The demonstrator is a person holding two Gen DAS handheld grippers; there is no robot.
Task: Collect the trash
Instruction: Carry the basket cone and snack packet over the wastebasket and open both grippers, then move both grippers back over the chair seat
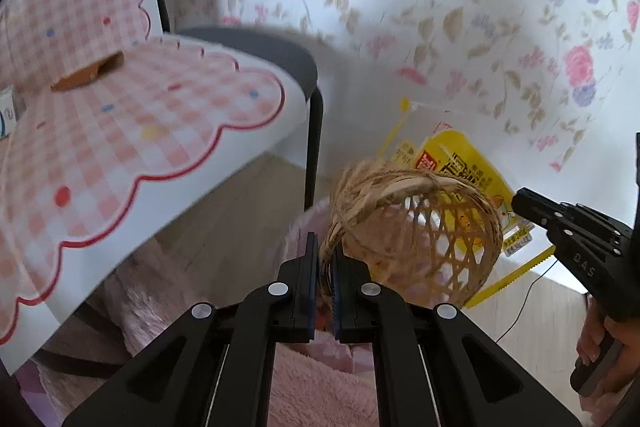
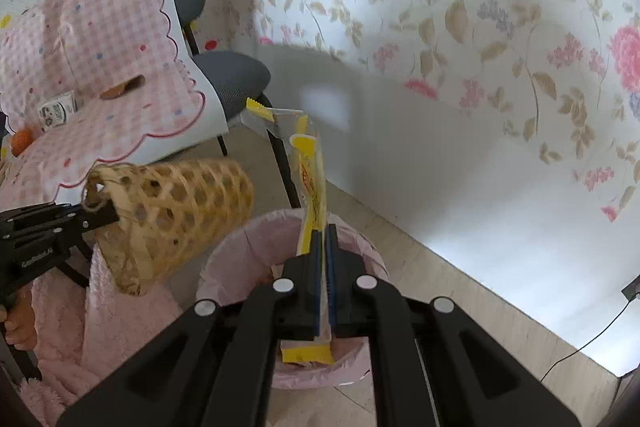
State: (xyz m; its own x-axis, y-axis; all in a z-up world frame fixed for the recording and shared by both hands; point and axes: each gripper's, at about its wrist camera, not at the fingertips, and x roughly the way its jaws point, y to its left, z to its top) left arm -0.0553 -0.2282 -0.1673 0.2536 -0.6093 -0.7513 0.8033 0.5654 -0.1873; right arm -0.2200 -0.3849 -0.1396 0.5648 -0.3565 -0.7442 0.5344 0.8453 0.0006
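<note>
On the far left, beyond the fingers, a table [image 2: 120,131] under a pink gingham cloth carries a small brown piece [image 2: 122,87], a little white carton [image 2: 58,111] and an orange ball [image 2: 21,141]; a grey chair [image 2: 230,75] stands just behind it.

The left gripper [image 1: 325,263] has its fingers [image 1: 308,287] clamped on the twine-wrapped rim of a woven basket [image 1: 420,239]. The basket hangs off the fingertips, tilted on its side, its open weave stretching forward and to the right of them. From the right wrist view the same basket [image 2: 180,211] sticks out sideways from that gripper [image 2: 108,215], above and just left of the bin.

Directly below and ahead of the right gripper [image 2: 324,239] sits a bin lined with a pink bag [image 2: 240,251]. Its fingers [image 2: 314,267] are pressed together on a yellow snack wrapper [image 2: 312,187], which runs edge-on between them: its long upper part rises past the fingertips, its lower end pokes out beneath them over the bin's mouth. In the left wrist view the wrapper [image 1: 460,163] shows flat behind the basket, the right gripper [image 1: 524,203] gripping its lower right edge.

A floral wall [image 2: 480,27] fills the right.
</note>
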